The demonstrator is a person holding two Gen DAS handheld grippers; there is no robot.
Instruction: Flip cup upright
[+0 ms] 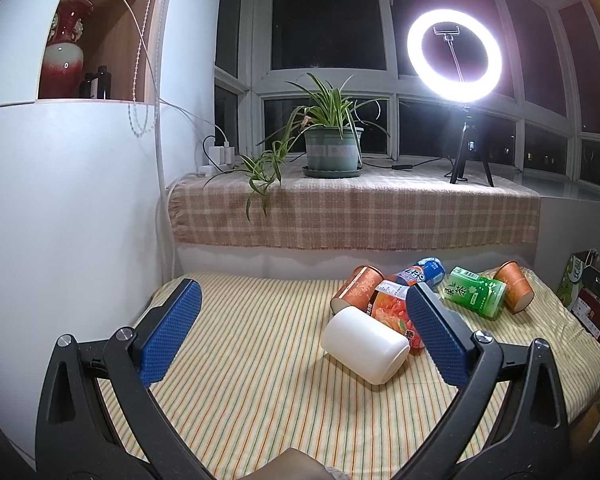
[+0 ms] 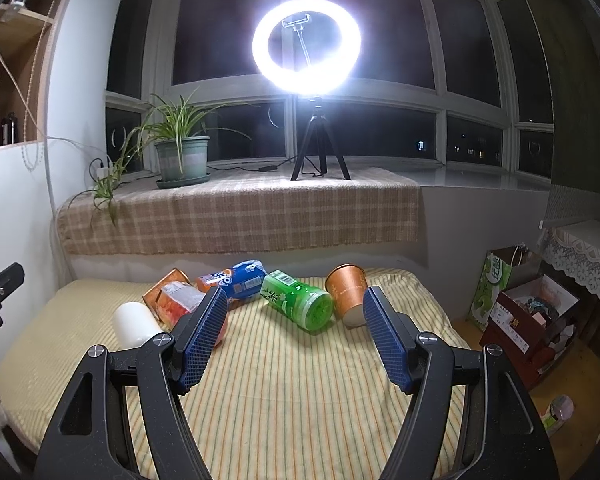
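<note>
A white cup lies on its side on the striped table cloth, just inside my left gripper's right finger. My left gripper is open and empty, its jaws wide apart, the cup ahead of them and to the right. In the right wrist view the white cup lies at the left, partly hidden behind my right gripper's left finger. My right gripper is open and empty, facing a green bottle. Two orange paper cups also lie on their sides.
An orange juice bottle, a blue-labelled bottle and the green bottle lie clustered at the table's far side. A ledge with checked cloth holds a potted plant and ring light. Boxes and bags stand right of the table.
</note>
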